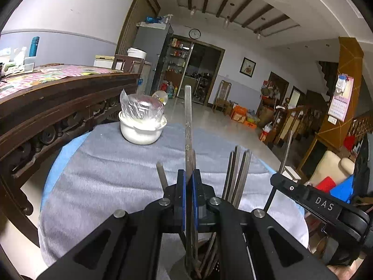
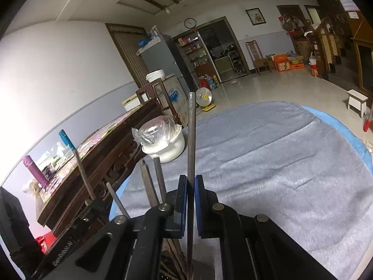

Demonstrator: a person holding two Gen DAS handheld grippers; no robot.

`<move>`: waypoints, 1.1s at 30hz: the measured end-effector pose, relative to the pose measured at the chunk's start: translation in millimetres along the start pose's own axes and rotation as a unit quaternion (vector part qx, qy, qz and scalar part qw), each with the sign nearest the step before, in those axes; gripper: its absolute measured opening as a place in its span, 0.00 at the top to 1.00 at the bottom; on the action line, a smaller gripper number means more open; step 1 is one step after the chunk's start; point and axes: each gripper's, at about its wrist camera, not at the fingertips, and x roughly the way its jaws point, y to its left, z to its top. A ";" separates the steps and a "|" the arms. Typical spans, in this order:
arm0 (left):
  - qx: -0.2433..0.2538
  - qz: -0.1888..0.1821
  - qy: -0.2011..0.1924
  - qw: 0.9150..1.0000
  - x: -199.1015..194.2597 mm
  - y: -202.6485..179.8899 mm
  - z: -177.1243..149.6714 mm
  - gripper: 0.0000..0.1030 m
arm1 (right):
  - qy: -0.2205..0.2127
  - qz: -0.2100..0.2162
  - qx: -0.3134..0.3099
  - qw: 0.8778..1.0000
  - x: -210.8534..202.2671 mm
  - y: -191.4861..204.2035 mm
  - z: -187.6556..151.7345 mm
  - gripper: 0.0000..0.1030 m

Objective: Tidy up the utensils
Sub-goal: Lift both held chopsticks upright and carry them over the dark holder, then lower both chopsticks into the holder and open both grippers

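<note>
While its blue-padded jaws were pressed together, the left gripper (image 1: 188, 177) pinched a flat metal utensil handle (image 1: 188, 121) stamped with characters, holding it upright with its lower end reaching down among other utensils in a dark holder (image 1: 198, 268) at the bottom edge of the left wrist view. More flat metal handles (image 1: 237, 172) rose from that holder just to the right of the gripper, and one shorter handle (image 1: 162, 175) stood to its left. The right gripper (image 2: 191, 184) was likewise closed, pinching a thin round metal rod (image 2: 191, 135) upright, its lower end also going down toward the holder (image 2: 172, 270); what kind of utensil it was could not be told. Both grippers stood close together over a round counter (image 1: 93, 175) covered with a grey fleecy cloth over blue. Farther across the counter sat a white ceramic bowl (image 1: 139, 133) topped with a crinkled clear plastic bag (image 1: 139, 107). Beside the counter stood a dark carved wooden table (image 1: 58, 98) with a checked cloth.
</note>
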 end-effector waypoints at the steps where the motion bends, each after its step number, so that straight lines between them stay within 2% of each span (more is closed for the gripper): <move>1: 0.001 0.000 0.002 1.000 0.3 -0.4 -1.9 0.95 | 0.003 0.001 -0.001 1.000 0.6 0.9 -1.6 0.93; 13: 0.022 -0.011 0.036 0.999 -0.9 -9.4 -21.5 0.95 | 0.044 0.012 -0.017 0.999 10.6 2.4 -23.4 0.93; 33: 0.030 -0.023 0.071 0.997 1.5 -8.0 -26.2 0.94 | 0.069 0.028 -0.021 0.997 6.8 0.2 -28.3 0.92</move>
